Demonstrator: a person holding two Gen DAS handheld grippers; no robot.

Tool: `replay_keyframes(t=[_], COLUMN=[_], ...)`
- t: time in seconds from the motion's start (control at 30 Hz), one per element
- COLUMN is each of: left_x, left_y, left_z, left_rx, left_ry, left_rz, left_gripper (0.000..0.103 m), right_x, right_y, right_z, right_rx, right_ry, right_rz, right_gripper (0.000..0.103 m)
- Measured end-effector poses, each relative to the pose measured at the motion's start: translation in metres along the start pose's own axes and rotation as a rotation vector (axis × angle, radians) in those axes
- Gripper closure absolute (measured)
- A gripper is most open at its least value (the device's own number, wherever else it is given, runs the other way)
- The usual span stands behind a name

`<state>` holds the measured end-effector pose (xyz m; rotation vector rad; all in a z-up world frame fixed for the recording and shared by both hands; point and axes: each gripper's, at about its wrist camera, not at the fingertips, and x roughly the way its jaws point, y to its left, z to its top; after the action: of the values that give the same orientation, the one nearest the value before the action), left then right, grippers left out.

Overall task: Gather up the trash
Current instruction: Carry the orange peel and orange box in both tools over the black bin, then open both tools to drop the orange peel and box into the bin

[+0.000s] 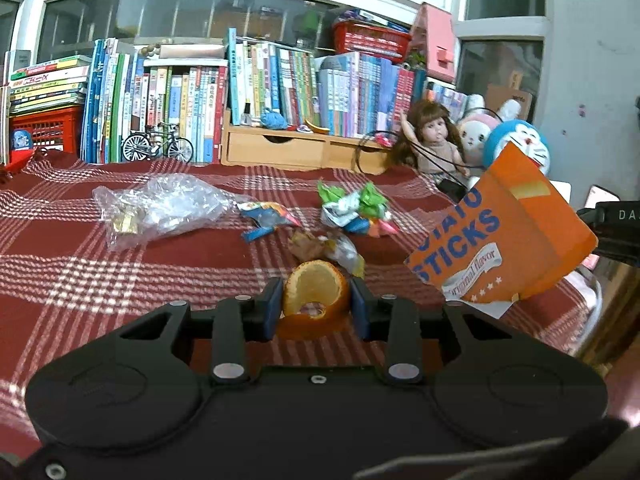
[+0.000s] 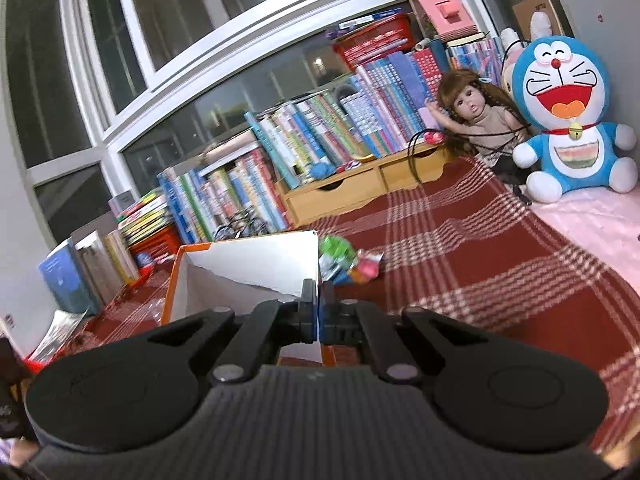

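Now the left gripper point(image 1: 316, 304) squeezes an orange peel point(image 1: 314, 290), lifted just right of the clear plastic bag point(image 1: 160, 204). The right gripper point(image 2: 319, 312) pinches the potato sticks box point(image 1: 504, 240) by its wall, mouth open (probably the bin).

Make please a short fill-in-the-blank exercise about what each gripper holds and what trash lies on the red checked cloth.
1. The left gripper grips a piece of orange ____.
2. The right gripper is shut on the white wall of the orange cardboard box, printed "____" in blue.
3. The crumpled clear plastic bag lies on the red checked ____.

Missing words: peel; STICKS; cloth
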<state>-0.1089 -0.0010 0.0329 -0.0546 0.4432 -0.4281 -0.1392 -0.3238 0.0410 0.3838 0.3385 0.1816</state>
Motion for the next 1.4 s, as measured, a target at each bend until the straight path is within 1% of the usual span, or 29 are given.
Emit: replay_keyframes(t=[0.27,0.53,0.67,0.83,0.93,1.0,1.1,1.27,1.4], left_x=[-0.046,-0.071,-0.064,-0.044,-0.030,-0.022,-0.012,0.004,0.010], left_y=[-0.011,-0.014,-0.010,-0.005,0.001,0.004,0.007,0.008,0.010], left_z=[-0.032,-0.078,-0.107,-0.151,-0.176,-0.190,-0.209,-0.223,-0.230], left_rx=[0.036,0.041,0.022,0.053,0.027,0.021,0.022,0.006,-0.011], left_ry=[0.037,0.149,0.250,0.356,0.436,0.480,0.531,0.607,0.644], left_rz=[-0.018,-0.020,-0.011,0.046,0.060,0.066,0.077,0.086,0.101], left_gripper=[0.070,0.069,0.069,0.069,0.069,0.069,0.069,0.069,0.068], right_x=[-0.043,-0.063,-0.057,-0.034,-0.017,-0.006,0.005,0.015,0.020], right_y=[0.019,0.030,0.031,0.027,0.017,0.010,0.007,0.008,0.006], right_z=[-0.027,-0.061,-0.090,-0.139,-0.167,-0.186,-0.207,-0.227,-0.234], right_rx=[-0.043,-0.040,-0.049,-0.074,-0.055,-0.039,-0.041,-0.054,-0.059], right_ry=[0.068,0.171,0.265,0.396,0.479,0.532,0.591,0.651,0.677], right_rz=[0.044,0.075,0.063,0.011,-0.022,-0.036,-0.051,-0.059,-0.064], right_gripper=[0.100,0.100,0.100,0.100,0.100,0.100,0.099,0.099,0.098])
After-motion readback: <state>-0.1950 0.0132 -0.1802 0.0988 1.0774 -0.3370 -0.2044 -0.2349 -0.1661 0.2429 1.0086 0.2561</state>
